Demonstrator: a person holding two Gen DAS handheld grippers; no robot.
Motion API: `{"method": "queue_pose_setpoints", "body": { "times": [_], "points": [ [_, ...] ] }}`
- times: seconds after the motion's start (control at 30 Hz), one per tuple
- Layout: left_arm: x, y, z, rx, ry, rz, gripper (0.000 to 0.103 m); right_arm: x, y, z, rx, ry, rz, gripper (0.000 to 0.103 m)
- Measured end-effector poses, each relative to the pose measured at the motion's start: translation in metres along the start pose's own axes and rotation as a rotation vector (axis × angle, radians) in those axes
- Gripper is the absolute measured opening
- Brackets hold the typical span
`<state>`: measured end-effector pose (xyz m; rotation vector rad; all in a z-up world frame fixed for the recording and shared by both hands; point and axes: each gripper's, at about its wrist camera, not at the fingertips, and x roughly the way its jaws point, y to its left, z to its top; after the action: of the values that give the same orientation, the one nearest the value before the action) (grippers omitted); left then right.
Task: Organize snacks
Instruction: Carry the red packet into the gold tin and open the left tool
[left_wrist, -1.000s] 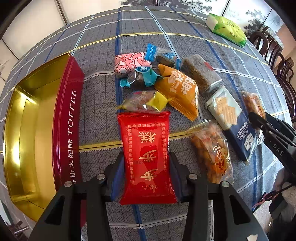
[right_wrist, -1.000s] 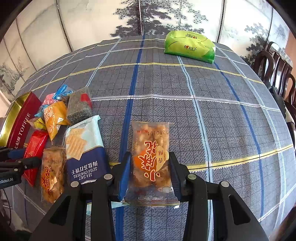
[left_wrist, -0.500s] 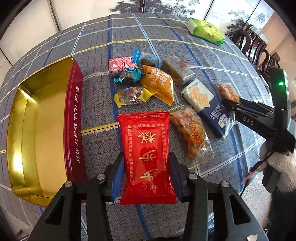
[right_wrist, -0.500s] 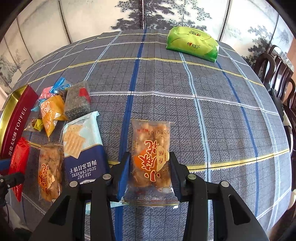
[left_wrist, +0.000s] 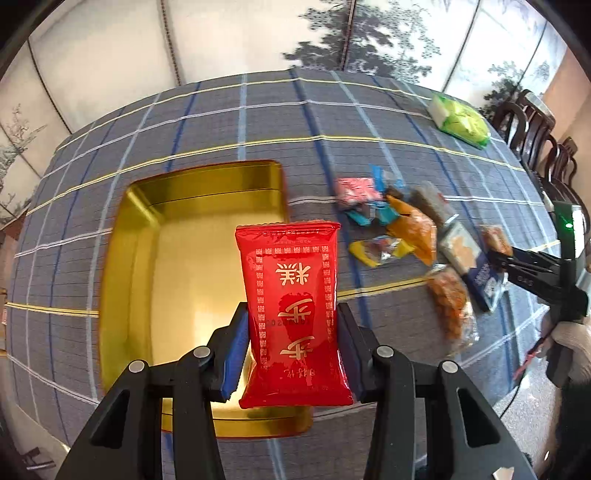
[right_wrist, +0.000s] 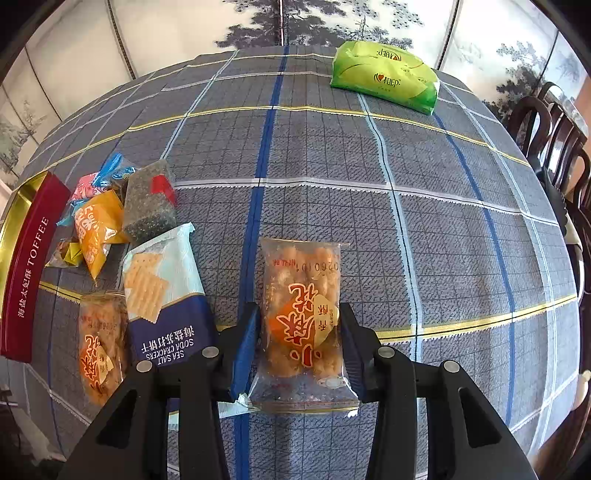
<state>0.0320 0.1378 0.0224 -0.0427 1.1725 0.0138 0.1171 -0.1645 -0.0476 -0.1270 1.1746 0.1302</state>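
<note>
Left tool (left_wrist: 291, 341): clamped on the red packet (left_wrist: 293, 314), one finger on each long edge. The packet hangs above the gold tin (left_wrist: 125, 266), whose open interior lies directly below and ahead of the tool tips. The visible part of the interior holds no snack; the part behind the packet is hidden. The packet is judged ready for release into the tin.

Right tool (right_wrist: 297, 345): clamped on the clear packet of fried snacks (right_wrist: 301, 321), held above the worktop (right_wrist: 424, 221). The tin, seen here by its red TOFFEE wall (right_wrist: 29, 269), lies far to the left of this tool.

Progress: early. No snack is seen stored yet; two are in hand.

Remaining on the worktop, left of the right tool:
- soda cracker pack (right_wrist: 162, 291), just beside the left finger
- second fried-snack packet (right_wrist: 101, 343)
- orange packet (right_wrist: 98, 225)
- dark seeded bar (right_wrist: 149, 203)
- pink packet (right_wrist: 82, 188)
- blue-wrapped sweets (right_wrist: 112, 168)
- yellow-wrapped sweet (right_wrist: 68, 253)

A green pack (right_wrist: 386, 75) lies well apart, ahead of the right tool at the far edge; whether it belongs to the task cannot be told
</note>
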Motion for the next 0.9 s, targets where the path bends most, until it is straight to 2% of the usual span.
{"method": "queue_pose_setpoints", "body": {
  "times": [0.17,0.33,0.6,0.9],
  "points": [
    [0.021,0.052,-0.002,-0.034,0.046,0.088,0.041,0.001,0.001,0.003,0.012,0.012,-0.006,0.047],
    [0.036,0.085,-0.011,-0.046,0.084,0.146,0.041,0.002,0.001,0.004,0.025,0.014,-0.013,0.047],
    [0.049,0.1,-0.019,-0.018,0.101,0.172,0.041,0.002,0.003,0.006,0.055,0.023,-0.028,0.047],
    [0.058,0.103,-0.027,-0.017,0.122,0.149,0.042,0.003,0.006,0.006,0.085,0.009,-0.05,0.045]
  ]
}}
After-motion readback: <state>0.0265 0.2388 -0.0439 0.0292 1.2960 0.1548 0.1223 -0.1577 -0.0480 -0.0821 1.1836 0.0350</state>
